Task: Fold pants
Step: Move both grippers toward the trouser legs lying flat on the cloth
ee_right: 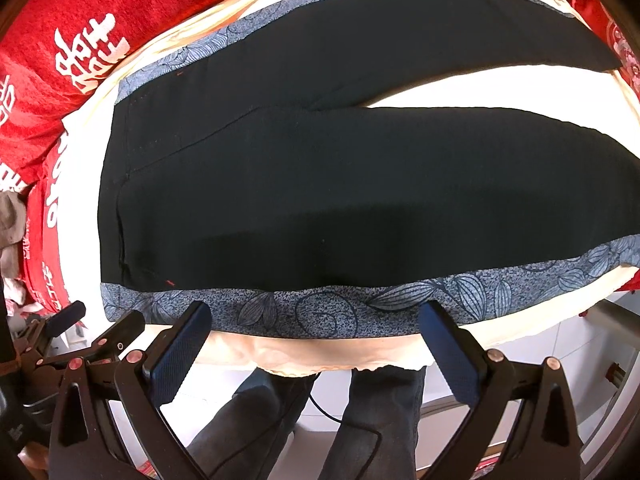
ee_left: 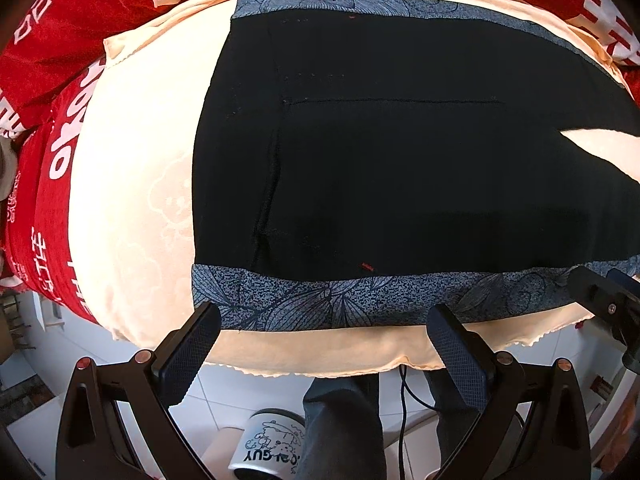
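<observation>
Pants (ee_left: 400,152) legs cut off at the left-wrist view's right edge

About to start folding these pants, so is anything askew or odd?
Nothing stands out: the black pants with blue floral side trim lie flat on the cream cloth, legs slightly spread.

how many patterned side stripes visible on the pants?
2. One blue floral stripe runs along the near edge of the black pants, just ahead of both grippers' open jaws; the other stripe runs along the far edge. Undersides are hidden.
</observation>
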Action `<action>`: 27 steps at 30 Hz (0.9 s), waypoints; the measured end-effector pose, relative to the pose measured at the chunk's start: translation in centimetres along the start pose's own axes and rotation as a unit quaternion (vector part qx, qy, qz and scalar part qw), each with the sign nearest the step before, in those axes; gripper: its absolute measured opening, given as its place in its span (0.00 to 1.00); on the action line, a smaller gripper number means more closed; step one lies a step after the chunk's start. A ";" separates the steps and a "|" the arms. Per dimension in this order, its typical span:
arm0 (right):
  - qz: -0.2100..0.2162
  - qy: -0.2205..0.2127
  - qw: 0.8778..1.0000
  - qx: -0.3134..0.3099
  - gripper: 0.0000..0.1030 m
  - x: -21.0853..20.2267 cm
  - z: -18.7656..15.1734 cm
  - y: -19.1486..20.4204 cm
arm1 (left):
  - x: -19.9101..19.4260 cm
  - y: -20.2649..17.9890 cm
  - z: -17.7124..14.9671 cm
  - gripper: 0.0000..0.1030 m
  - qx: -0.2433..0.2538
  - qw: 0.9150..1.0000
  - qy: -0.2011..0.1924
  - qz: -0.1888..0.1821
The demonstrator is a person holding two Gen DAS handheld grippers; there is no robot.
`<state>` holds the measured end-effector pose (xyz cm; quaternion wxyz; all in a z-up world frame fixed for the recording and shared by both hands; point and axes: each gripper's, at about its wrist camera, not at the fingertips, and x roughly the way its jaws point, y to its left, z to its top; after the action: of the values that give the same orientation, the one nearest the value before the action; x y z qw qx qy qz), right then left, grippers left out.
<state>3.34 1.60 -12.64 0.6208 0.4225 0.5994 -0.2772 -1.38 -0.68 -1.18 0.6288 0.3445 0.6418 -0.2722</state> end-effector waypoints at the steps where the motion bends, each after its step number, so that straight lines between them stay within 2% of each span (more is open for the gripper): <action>1: 0.000 0.001 1.000 0.000 1.00 0.0 0.0 0.0 | 0.0 0.0 0.0 1.00 0.000 1.000 0.001 0.001; 19: 0.006 -0.001 1.000 0.009 1.00 -0.1 -0.4 -1.7 | 0.5 -0.7 -0.3 1.00 -0.001 1.000 0.004 0.014; 27: 0.018 0.000 1.000 -0.006 1.00 -0.3 0.2 -2.6 | 0.8 -0.1 -0.6 1.00 -0.024 1.000 0.002 -0.004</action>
<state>1.20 0.12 -12.82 0.6287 0.4290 0.5932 -0.2623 -1.78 -0.18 -1.98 0.6347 0.3271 0.6507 -0.2585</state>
